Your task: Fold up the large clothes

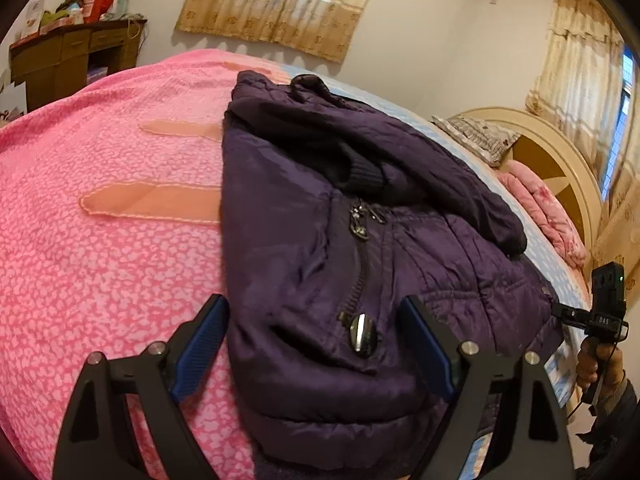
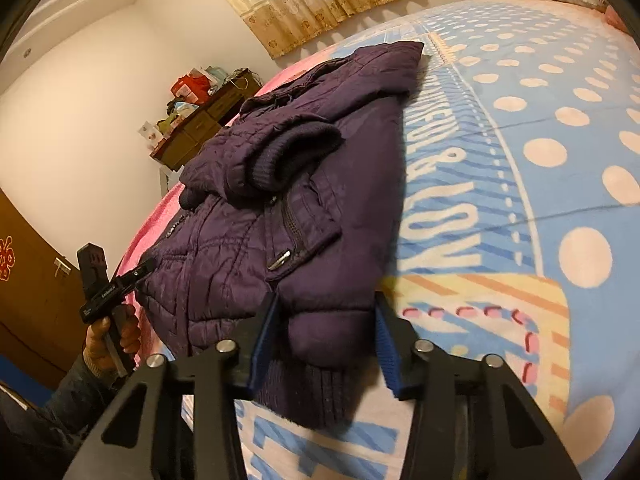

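Jacket on the bed, hem between both sets of jaws; left gripper open, right gripper open, narrower; pinch both corners evenly before lifting.

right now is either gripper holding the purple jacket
Neither visibly grips it. The left gripper straddles the purple padded jacket at its hem corner, the right gripper at the other; pads not pressing.

Each black plastic two-finger gripper has ribbed blue pads, silver pivot screws and, lower right, a grey sleeve.
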Action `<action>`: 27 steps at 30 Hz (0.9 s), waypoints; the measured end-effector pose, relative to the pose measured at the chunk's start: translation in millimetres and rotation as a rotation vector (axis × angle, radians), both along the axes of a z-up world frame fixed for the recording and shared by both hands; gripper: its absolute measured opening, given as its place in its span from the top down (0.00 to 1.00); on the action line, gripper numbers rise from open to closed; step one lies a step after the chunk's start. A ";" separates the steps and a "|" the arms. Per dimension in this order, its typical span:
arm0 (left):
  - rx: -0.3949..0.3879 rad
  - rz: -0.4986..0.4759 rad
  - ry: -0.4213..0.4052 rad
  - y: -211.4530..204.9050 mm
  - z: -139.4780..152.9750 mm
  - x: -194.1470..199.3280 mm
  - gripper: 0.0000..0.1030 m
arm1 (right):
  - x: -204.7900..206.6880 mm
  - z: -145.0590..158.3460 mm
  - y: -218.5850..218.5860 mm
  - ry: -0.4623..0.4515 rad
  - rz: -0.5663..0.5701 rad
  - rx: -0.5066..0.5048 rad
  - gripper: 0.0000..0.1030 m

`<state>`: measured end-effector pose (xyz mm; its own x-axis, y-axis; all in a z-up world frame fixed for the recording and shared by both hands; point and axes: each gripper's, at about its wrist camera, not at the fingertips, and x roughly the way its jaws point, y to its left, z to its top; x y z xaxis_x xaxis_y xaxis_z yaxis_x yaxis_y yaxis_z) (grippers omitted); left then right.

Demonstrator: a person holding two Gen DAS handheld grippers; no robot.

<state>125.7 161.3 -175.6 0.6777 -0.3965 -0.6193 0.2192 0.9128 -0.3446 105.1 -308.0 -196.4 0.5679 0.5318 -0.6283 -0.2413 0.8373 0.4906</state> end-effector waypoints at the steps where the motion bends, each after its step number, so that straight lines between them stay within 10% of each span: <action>1: 0.002 -0.002 -0.002 0.4 0.2 -1.2 0.14 | -2.9 0.8 -1.4 -0.011 -0.004 -0.014 0.57; 10: 0.033 -0.001 -0.020 -5.8 -3.0 -4.7 0.23 | -1.8 -3.5 1.6 -0.030 -0.057 0.018 0.56; 13: 0.018 -0.001 -0.016 -6.7 -0.1 -7.3 0.52 | -5.3 -1.5 -1.5 -0.021 -0.038 0.043 0.69; 19: -0.048 -0.028 0.011 4.0 11.4 -24.9 0.74 | -21.0 5.3 -5.2 -0.014 -0.008 0.149 0.76; 27: -0.281 -0.090 0.009 14.9 63.6 -69.4 0.79 | -72.1 47.4 -24.8 -0.068 0.014 0.339 0.79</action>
<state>56.4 176.2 -112.0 0.6270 -0.6115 -0.4827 0.2907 0.7584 -0.5833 33.0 -332.8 -149.0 0.5937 0.7114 -0.3760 -0.2928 0.6262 0.7226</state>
